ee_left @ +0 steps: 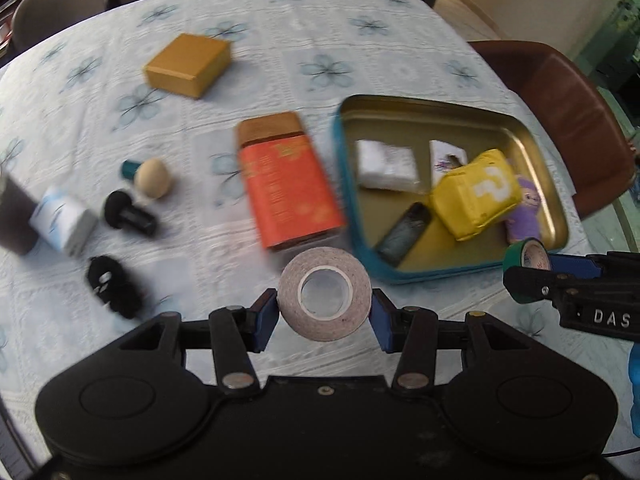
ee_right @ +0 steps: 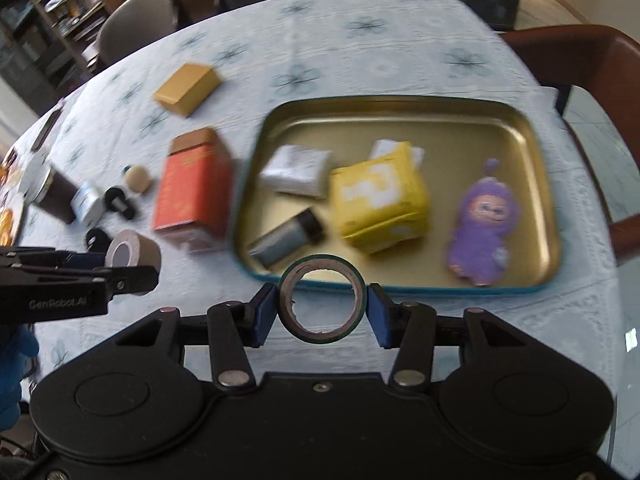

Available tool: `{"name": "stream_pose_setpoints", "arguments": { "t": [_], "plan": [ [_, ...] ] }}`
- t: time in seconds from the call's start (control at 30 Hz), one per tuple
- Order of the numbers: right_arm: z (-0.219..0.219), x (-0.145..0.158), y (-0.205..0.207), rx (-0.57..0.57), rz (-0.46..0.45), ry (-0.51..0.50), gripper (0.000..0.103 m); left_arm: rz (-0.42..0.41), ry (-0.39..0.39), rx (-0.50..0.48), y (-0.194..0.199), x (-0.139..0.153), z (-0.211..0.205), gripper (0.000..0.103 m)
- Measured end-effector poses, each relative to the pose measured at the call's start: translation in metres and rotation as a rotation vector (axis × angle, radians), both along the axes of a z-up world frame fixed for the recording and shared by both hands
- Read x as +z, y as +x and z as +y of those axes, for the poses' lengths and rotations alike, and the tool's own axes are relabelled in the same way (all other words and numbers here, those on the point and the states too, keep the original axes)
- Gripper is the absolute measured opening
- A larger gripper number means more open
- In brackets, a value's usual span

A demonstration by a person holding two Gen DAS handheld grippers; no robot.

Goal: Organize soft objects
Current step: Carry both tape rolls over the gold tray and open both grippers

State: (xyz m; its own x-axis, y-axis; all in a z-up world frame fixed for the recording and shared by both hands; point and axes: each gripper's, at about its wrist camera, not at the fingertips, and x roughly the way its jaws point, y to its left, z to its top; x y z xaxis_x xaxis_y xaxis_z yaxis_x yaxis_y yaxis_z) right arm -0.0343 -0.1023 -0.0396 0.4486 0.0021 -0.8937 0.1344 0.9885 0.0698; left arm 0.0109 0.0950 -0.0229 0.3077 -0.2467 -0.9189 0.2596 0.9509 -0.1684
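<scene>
My left gripper [ee_left: 324,316], at the lower centre of its own frame, is clenched on a grey tape roll [ee_left: 324,294]: both blue pads touch the roll's outer rim, and the roll faces the camera with its hole open. My right gripper [ee_right: 322,312], also at lower centre of its view, is clenched in the same way on a thin green tape roll [ee_right: 322,298], pads on the outer rim at left and right. Both rolls are lifted above the tablecloth [ee_left: 280,40], and the pictures are blurred. I judge that the rolls are light and rather stiff for a rim grip, but the green one is only a thin ring and could bend oval if I squeeze harder; the smooth rim may also slip or turn between the pads, so I hold across the full width. Beyond the tongs, the metal tray [ee_right: 400,101] fills the centre and right of the right view. Inside it lie the soft things: a yellow plush cube [ee_right: 380,204] in the middle, a purple plush doll [ee_right: 480,232] to its right, a white packet [ee_right: 298,170] at upper left, and a dark small bottle [ee_right: 286,240] at lower left. To the left of the tray stands an orange tin [ee_left: 288,196], and a gold box [ee_left: 188,64] lies in the upper left. The tray seems the collecting place.
</scene>
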Motion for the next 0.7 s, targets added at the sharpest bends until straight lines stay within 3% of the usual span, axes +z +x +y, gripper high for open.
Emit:
{"name": "stream_pose_setpoints", "arguments": {
  "t": [0.27,0.67,0.7],
  "plan": [
    [-0.074,0.023,0.011,-0.140,-0.088,0.029,0.048,-0.058,-0.009,-0.027,0.031,0.010,-0.072,0.046],
    [-0.110,0.035,0.058,-0.159,-0.171,0.046,0.048,-0.097,0.030,-0.015,0.098,0.014,-0.136,0.046],
    [-0.110,0.035,0.060,-0.155,-0.174,0.044,0.048,-0.102,0.041,-0.008,0.104,0.014,-0.140,0.052]
  ]
}}
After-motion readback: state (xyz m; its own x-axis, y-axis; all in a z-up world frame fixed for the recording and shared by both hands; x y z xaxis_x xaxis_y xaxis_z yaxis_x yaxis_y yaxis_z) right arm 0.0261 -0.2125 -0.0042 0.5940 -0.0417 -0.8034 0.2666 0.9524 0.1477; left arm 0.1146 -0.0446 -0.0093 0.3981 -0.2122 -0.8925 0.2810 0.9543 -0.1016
